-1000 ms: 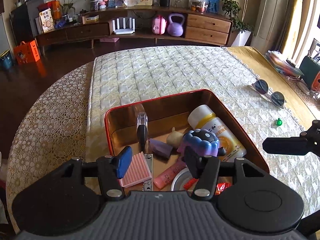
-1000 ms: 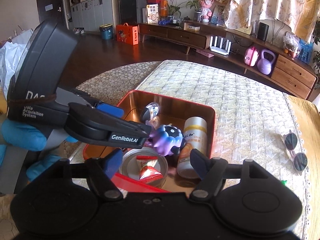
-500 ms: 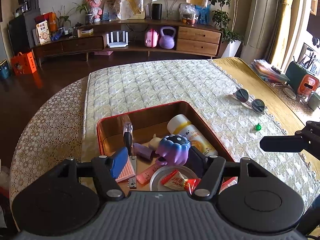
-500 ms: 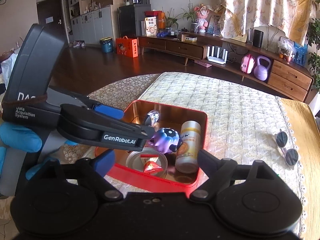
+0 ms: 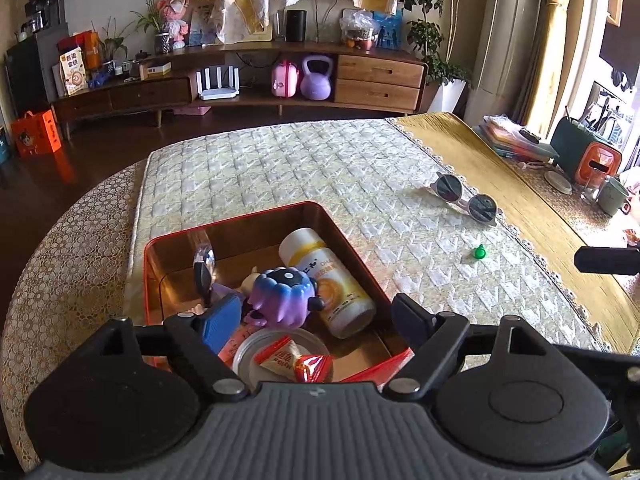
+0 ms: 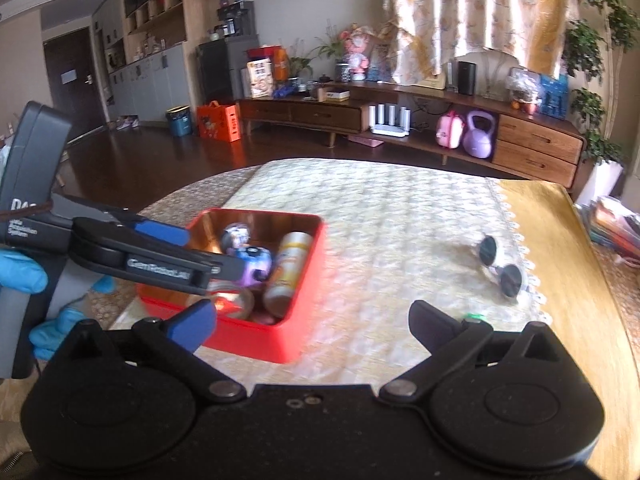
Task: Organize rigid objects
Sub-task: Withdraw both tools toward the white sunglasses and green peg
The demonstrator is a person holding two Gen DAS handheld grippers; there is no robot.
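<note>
A red tin box (image 5: 336, 224) (image 6: 304, 320) sits on the quilted table. In it lie a purple toy (image 5: 282, 296) (image 6: 250, 266), a white and yellow bottle (image 5: 328, 280) (image 6: 286, 276), a round tin lid with a red snack packet (image 5: 296, 362), and small items. My left gripper (image 5: 316, 320) is open and empty, above the box's near side; it also shows in the right wrist view (image 6: 160, 264). My right gripper (image 6: 312, 320) is open and empty, over the table right of the box. White sunglasses (image 5: 466, 198) (image 6: 500, 266) and a small green object (image 5: 479, 252) (image 6: 472, 316) lie on the table.
A yellow runner (image 5: 520, 208) covers the table's right side, with a stack of folders (image 5: 516, 140), a green and orange holder (image 5: 588, 160) and a mug (image 5: 614, 196) beyond it. A wooden sideboard (image 5: 248, 80) stands across the dark floor.
My left gripper opened, let go of the purple toy into the box and drew back. My right gripper opened wider and swung right, away from the box.
</note>
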